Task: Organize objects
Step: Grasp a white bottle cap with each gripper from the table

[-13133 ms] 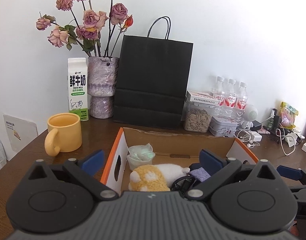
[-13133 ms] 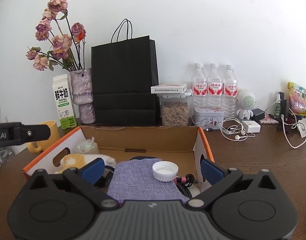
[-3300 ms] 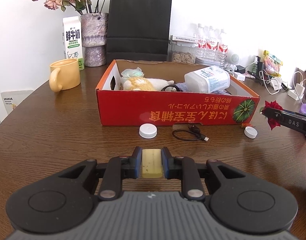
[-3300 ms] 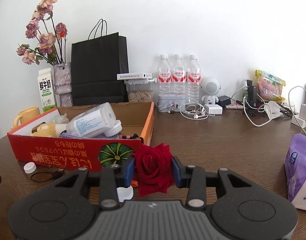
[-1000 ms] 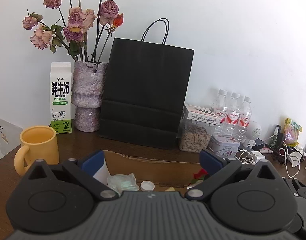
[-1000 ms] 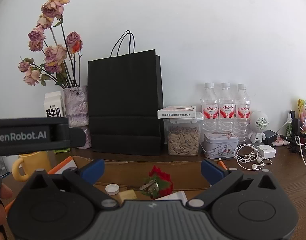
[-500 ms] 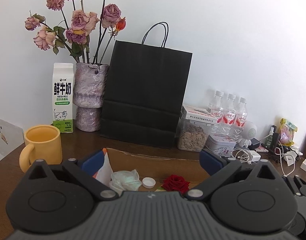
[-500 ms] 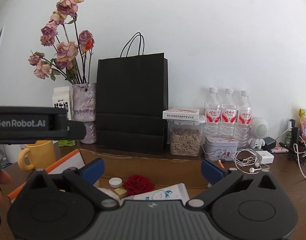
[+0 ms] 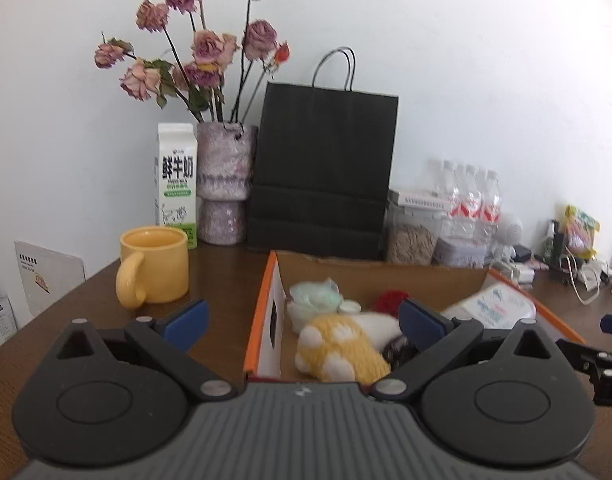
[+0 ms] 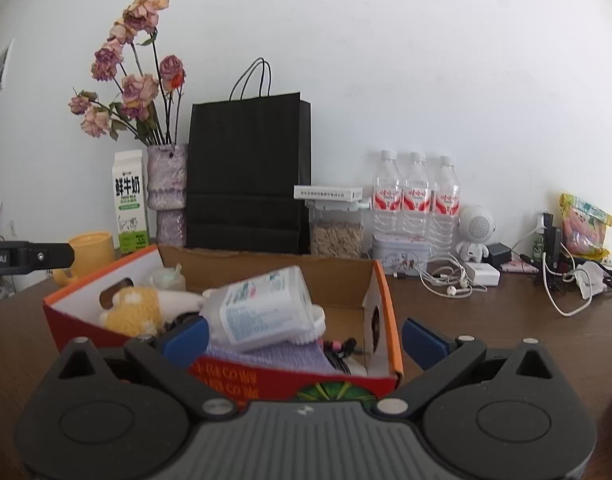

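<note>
A red and orange cardboard box (image 9: 266, 300) (image 10: 379, 292) stands on the brown table. In it lie a yellow and white plush toy (image 9: 337, 348) (image 10: 134, 310), a red rose (image 9: 387, 300), a white cap (image 9: 349, 306), a pale green wrapped cup (image 9: 311, 298), a white plastic jar on its side (image 10: 262, 308) (image 9: 493, 308) and a purple cloth (image 10: 274, 354). My left gripper (image 9: 302, 320) is open and empty above the box's near left corner. My right gripper (image 10: 304, 334) is open and empty above the box's near right part.
A yellow mug (image 9: 154, 266), milk carton (image 9: 177, 184), vase of dried roses (image 9: 224, 184) and black paper bag (image 9: 323, 168) stand behind the box. Water bottles (image 10: 415, 200), a seed jar (image 10: 335, 236), a tin, a small speaker (image 10: 475, 228) and cables lie at the right.
Both grippers have drawn back from over the box and tilted down, so more of the box and its contents shows. The rose now lies in the box, and both grippers stay open.
</note>
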`<state>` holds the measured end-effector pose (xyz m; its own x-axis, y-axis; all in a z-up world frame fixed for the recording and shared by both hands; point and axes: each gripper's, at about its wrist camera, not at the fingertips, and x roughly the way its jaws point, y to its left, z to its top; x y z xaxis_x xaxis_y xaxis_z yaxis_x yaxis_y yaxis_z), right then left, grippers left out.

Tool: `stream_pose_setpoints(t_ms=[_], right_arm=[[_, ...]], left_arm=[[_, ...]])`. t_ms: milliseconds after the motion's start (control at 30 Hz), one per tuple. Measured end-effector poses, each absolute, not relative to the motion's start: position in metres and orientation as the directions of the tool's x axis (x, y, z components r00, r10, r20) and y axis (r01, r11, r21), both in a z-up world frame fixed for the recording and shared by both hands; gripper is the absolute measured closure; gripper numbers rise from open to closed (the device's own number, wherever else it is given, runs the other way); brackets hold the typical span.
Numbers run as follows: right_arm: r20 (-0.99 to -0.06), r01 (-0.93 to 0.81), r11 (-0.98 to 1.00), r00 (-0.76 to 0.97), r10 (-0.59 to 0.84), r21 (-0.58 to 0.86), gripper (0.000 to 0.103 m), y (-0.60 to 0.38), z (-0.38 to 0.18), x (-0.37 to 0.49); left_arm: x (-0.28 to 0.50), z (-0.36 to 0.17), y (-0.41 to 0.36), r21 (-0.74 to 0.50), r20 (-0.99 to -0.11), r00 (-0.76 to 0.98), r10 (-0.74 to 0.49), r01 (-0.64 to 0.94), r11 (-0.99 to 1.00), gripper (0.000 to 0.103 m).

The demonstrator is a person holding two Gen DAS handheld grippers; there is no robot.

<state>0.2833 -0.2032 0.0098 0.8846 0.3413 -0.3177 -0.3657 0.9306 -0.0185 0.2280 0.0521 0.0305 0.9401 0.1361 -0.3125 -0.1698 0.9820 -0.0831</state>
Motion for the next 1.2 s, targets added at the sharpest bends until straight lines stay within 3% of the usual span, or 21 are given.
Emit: stream_pose_setpoints(t_ms=[200, 400, 500, 567, 700, 967, 1100, 1200], right_arm=[[-0.479, -0.365, 0.928, 0.828, 0.290, -0.069, 0.000, -0.211, -0.021, 0.274], [-0.555, -0.325, 0.946, 0.788, 0.265, -0.009, 0.003, -0.219, -0.032, 0.286], [-0.579, -0.331, 0.944, 0.768, 0.274, 0.008, 0.029, -0.219, -0.035, 0.289], [-0.598, -0.349, 0.936, 0.744, 0.298, 0.031, 0.076, -0.219, -0.037, 0.291], [-0.555, -0.362, 0.931, 0.764, 0.329, 0.054, 0.075, -0.220, -0.032, 0.285], [-0.357, -0.355, 0.934, 0.868, 0.346, 0.044, 0.075, -0.222, -0.016, 0.260], [-0.336, -0.341, 0.939, 0.881, 0.333, 0.037, 0.075, -0.221, -0.012, 0.258], [-0.341, -0.333, 0.942, 0.882, 0.325, 0.039, 0.075, -0.221, -0.012, 0.260]], left_arm=[[0.219, 0.004, 0.047, -0.039, -0.421, 0.901, 0.101, -0.129, 0.991, 0.000], [0.223, -0.008, 0.046, -0.032, -0.473, 0.875, 0.102, -0.133, 0.991, 0.000], [0.226, -0.013, 0.045, -0.025, -0.503, 0.858, 0.106, -0.138, 0.990, 0.000], [0.227, -0.016, 0.045, -0.028, -0.520, 0.848, 0.102, -0.136, 0.990, 0.000], [0.229, -0.018, 0.047, -0.035, -0.533, 0.841, 0.097, -0.137, 0.990, 0.000], [0.230, -0.020, 0.044, -0.028, -0.544, 0.835, 0.082, -0.115, 0.993, 0.000], [0.237, -0.026, 0.037, 0.013, -0.573, 0.815, 0.091, -0.101, 0.995, 0.001], [0.243, -0.031, 0.034, 0.023, -0.600, 0.795, 0.088, -0.093, 0.995, 0.011]])
